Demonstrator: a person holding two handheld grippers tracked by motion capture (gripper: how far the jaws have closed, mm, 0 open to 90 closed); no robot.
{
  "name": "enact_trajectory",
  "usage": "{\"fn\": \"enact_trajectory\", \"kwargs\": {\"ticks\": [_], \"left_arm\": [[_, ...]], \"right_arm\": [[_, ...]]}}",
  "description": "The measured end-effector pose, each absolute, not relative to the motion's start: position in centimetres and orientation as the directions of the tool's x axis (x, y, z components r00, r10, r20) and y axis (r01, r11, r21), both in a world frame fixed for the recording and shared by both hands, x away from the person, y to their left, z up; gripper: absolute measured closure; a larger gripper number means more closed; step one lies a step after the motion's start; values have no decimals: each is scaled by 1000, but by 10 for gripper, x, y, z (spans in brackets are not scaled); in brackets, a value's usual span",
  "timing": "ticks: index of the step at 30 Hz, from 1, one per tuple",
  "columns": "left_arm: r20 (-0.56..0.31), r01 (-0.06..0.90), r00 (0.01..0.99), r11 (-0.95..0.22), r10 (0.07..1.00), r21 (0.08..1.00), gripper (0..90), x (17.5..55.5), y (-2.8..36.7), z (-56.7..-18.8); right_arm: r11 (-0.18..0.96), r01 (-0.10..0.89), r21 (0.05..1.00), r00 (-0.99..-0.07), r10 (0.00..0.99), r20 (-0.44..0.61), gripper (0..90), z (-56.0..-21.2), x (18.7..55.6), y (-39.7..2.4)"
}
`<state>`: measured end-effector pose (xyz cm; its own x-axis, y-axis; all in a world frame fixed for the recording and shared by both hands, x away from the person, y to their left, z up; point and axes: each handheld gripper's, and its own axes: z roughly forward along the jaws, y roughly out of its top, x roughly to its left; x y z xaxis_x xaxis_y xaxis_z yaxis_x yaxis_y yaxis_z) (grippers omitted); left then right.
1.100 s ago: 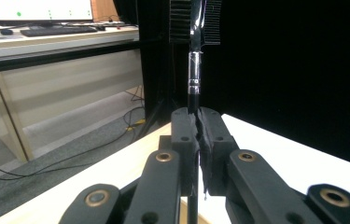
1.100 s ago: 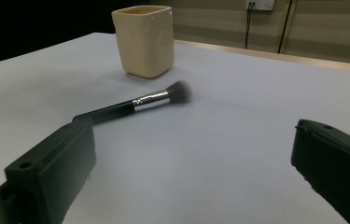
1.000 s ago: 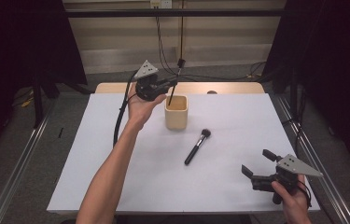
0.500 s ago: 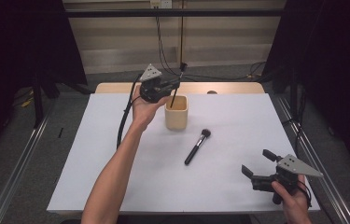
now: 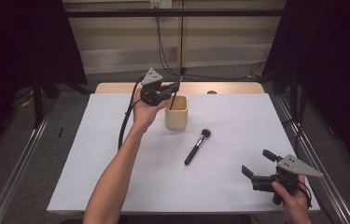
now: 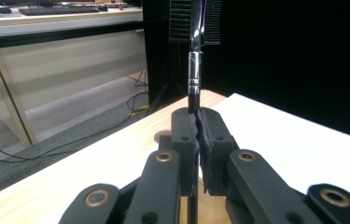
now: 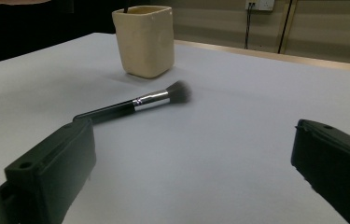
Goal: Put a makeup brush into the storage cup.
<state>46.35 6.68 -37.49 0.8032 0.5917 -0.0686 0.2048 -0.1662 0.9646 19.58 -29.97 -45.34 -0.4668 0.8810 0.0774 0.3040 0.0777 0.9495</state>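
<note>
My left gripper [image 5: 176, 87] is shut on a thin black brush [image 5: 174, 97] and holds it upright at the back of the table, over a cream cup [image 5: 176, 116]. The brush's lower end reaches inside the cup's rim. In the left gripper view the jaws [image 6: 196, 123] pinch the brush [image 6: 193, 70] below its silver collar. A second black brush [image 5: 197, 146] with a silver collar lies on the white table in front of the cup. My right gripper [image 5: 259, 166] stands open near the front right corner, pointing at that brush [image 7: 135, 105] and the cup [image 7: 144, 39].
The white table cover [image 5: 93, 177] ends in a wooden strip [image 5: 228, 88] at the back. Cables [image 5: 163, 51] hang behind the table, and metal rails [image 5: 18, 182] run along both sides. Dark curtains stand to the left and right.
My left gripper has shifted right and sunk a little, lowering the held brush into the cup. The right gripper and the lying brush have kept still.
</note>
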Motion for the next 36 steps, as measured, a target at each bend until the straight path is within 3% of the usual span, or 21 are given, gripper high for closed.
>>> {"fn": "enact_trajectory", "kwargs": {"ticks": [36], "left_arm": [[-72,245,802,-216,592,945,857,454,76,-417]], "right_arm": [[81,306,948,-469,880,77,0,-454,196,-299]]}}
